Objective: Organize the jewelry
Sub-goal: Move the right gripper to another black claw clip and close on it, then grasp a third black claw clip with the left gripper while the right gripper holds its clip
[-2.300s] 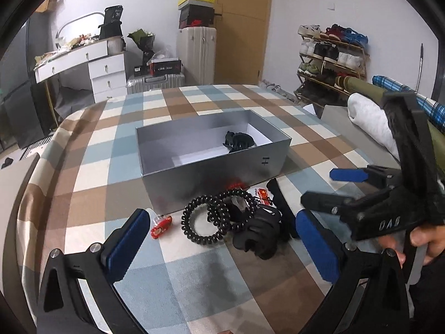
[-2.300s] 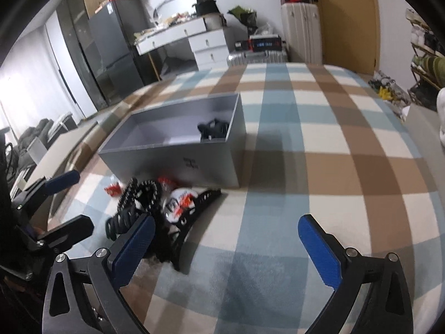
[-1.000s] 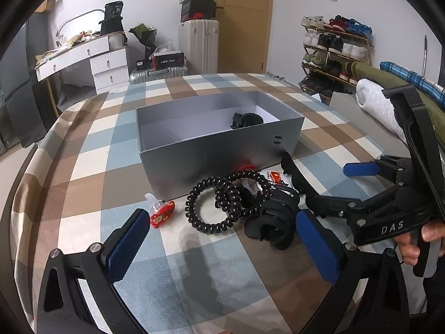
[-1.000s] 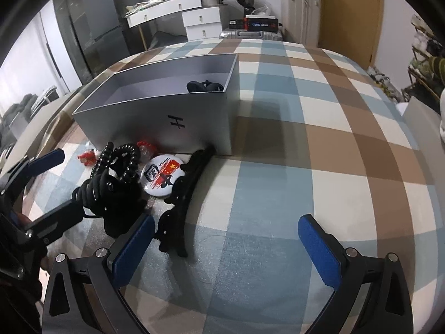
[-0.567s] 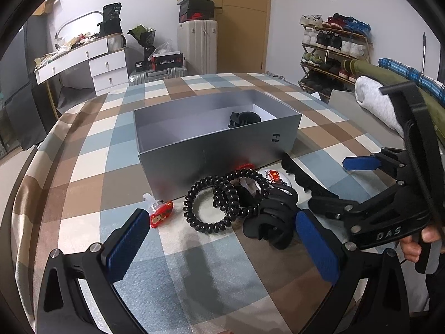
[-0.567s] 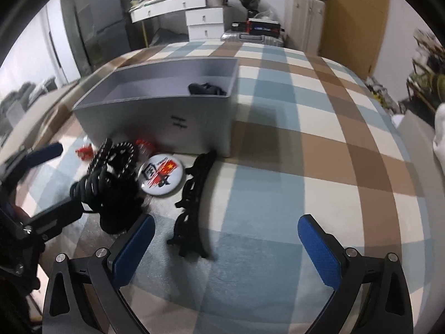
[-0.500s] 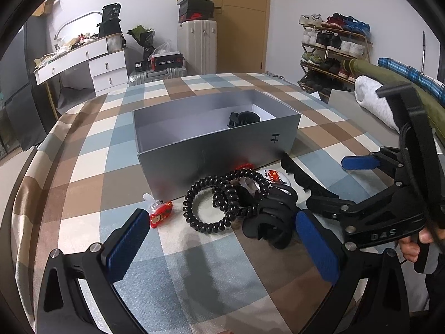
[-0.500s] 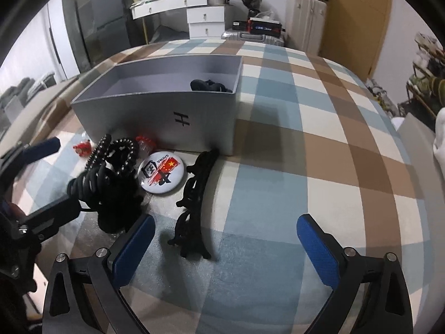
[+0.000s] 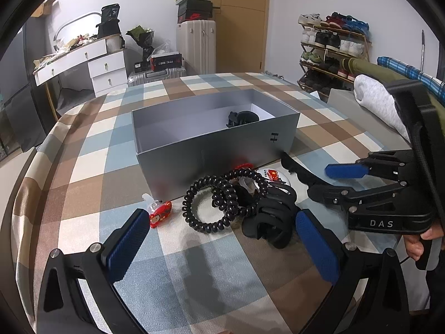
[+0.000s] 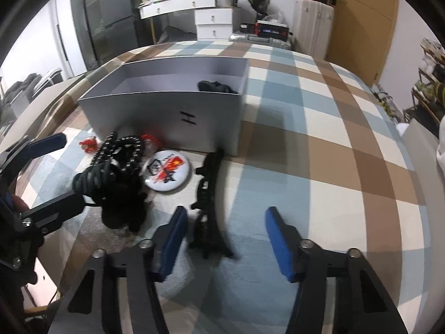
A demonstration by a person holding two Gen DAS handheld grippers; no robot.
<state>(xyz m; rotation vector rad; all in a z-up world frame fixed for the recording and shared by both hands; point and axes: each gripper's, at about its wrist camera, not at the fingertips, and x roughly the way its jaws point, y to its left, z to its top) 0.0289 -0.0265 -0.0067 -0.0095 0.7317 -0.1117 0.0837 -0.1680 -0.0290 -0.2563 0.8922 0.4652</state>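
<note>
A grey open box (image 9: 217,136) sits on the checked cloth with one black hair clip (image 9: 240,118) inside. In front of it lie black spiral hair ties (image 9: 215,203), a big black claw clip (image 9: 271,217), a round badge (image 10: 167,174), small red clips (image 9: 160,211) and a long black clip (image 10: 207,194). My left gripper (image 9: 222,242) is open and empty, just short of the spiral ties. My right gripper (image 10: 224,233) is partly closed around the near end of the long black clip, pads apart from it; it also shows in the left wrist view (image 9: 333,183).
The checked cloth (image 10: 319,153) covers the table. A rolled white towel (image 9: 378,103) and a grey board lie at the right edge. Dresser, suitcase and shoe rack stand beyond the table.
My right gripper has moved down toward the long black clip and its jaws have narrowed around it. The left gripper has hardly moved.
</note>
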